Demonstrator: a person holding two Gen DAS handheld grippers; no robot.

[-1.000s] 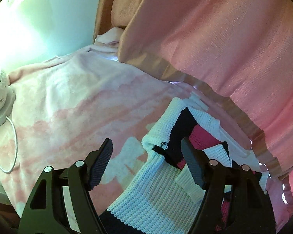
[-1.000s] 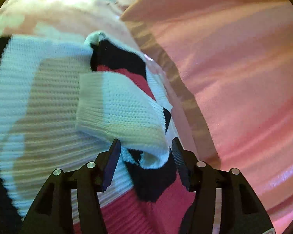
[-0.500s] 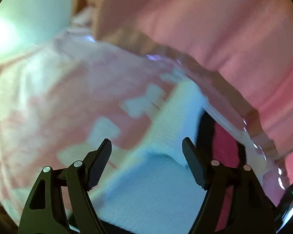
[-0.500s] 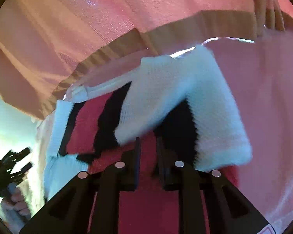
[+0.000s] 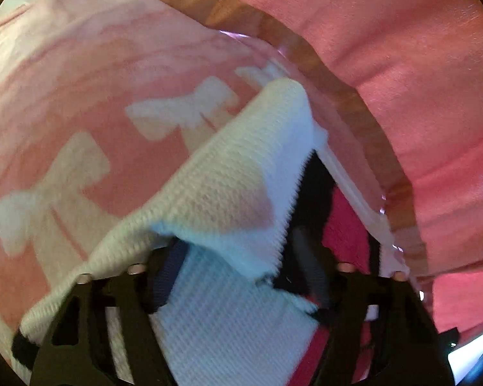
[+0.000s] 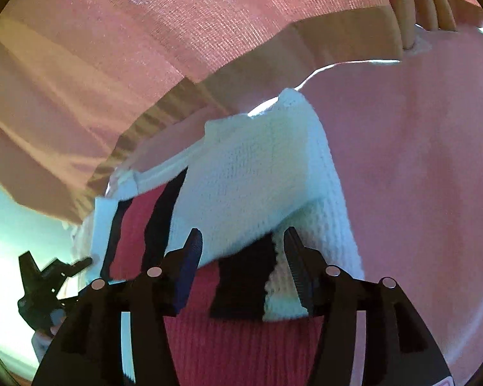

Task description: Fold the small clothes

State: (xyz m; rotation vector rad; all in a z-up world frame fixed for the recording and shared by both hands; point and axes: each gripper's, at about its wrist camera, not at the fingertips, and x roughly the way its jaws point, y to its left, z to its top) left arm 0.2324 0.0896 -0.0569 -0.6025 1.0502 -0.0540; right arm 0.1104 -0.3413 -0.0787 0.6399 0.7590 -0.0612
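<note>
Sweater (image 5: 228,193) fold draped between both parted hand-held grippers (image 5: 238,273) (image 6: 243,257), bow-print blanket (image 5: 90,103) beneath, pink curtain (image 6: 145,48) close behind.

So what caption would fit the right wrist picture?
Right gripper open over a folded white, black and red knit sweater on a pink blanket.

I am in a home, most likely a bedroom. Under me lies a soft pink blanket (image 5: 112,74) printed with pale bows (image 5: 183,112), spread like bedding. Beside it hangs a long pink curtain (image 5: 402,48) with a tan band (image 6: 322,41) along its hem, falling in folds to the blanket's edge. A small knitted sweater (image 6: 260,167) in white, black and red lies on the blanket. A plain pale wall (image 6: 22,218) shows past the curtain.
</note>
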